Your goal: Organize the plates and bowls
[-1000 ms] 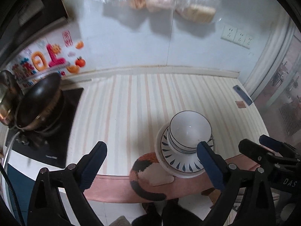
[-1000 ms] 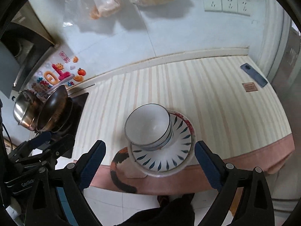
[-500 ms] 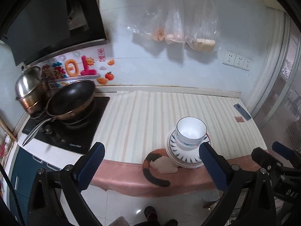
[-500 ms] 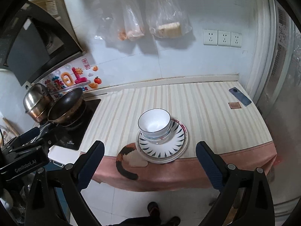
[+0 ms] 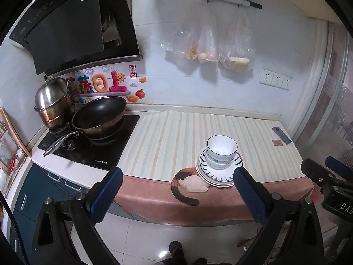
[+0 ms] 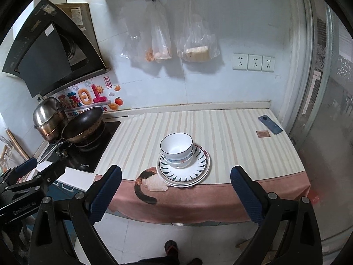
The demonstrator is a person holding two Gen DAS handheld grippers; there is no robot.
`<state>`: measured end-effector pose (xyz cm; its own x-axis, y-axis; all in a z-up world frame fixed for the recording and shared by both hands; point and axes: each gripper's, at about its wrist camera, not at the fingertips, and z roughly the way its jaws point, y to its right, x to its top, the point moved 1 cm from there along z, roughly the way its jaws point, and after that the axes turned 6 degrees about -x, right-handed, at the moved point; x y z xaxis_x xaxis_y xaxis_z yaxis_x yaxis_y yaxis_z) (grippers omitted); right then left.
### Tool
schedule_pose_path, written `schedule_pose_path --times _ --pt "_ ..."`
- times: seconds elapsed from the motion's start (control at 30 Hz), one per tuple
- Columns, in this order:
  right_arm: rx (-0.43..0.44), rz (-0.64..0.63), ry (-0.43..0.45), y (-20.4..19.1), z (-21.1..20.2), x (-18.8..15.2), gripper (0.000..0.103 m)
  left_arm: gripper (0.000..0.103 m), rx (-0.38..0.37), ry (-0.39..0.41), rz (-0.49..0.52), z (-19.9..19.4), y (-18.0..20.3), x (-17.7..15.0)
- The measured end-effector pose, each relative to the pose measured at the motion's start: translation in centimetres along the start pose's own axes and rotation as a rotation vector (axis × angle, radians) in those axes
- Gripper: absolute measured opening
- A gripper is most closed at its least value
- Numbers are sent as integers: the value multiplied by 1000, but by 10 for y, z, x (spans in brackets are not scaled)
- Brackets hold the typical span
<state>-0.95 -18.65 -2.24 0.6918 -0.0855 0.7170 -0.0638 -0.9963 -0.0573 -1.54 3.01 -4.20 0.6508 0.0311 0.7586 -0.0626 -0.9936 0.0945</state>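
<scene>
Nested white bowls (image 6: 176, 150) sit on stacked plates (image 6: 184, 169) at front edge of striped countertop (image 6: 231, 132) — stack overhangs cat-print cloth (image 6: 150, 180). Left gripper (image 5: 176, 190) and right gripper (image 6: 175, 192) both spread wide, empty, well clear. Risk: nudge tips stack off edge — bowls sit off-centre.

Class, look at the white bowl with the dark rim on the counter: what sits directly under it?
Under the top bowl another bowl is nested, on a stack of plates with a blue leaf pattern. How many plates, and the striped cloth beneath, stay covered.
</scene>
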Motion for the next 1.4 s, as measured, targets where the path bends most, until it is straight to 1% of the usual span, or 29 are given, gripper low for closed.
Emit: schedule_pose_path --times 0.2,0.4,0.87,1.17,1.4 --pt "8 -2 11 -1 -8 -2 101 103 9 25 1 -11 1 -1" --pt "-2 -10 15 -3 -11 -3 101 103 6 35 9 -15 0 -2" --pt "-18 -5 3 2 -10 -5 101 103 -2 12 10 -12 -2 -7" --pt "-20 -6 7 3 -10 -5 101 103 -10 16 18 -14 -1 -9" --pt "-26 1 8 2 -14 -14 102 103 -15 17 23 -15 -3 -8"
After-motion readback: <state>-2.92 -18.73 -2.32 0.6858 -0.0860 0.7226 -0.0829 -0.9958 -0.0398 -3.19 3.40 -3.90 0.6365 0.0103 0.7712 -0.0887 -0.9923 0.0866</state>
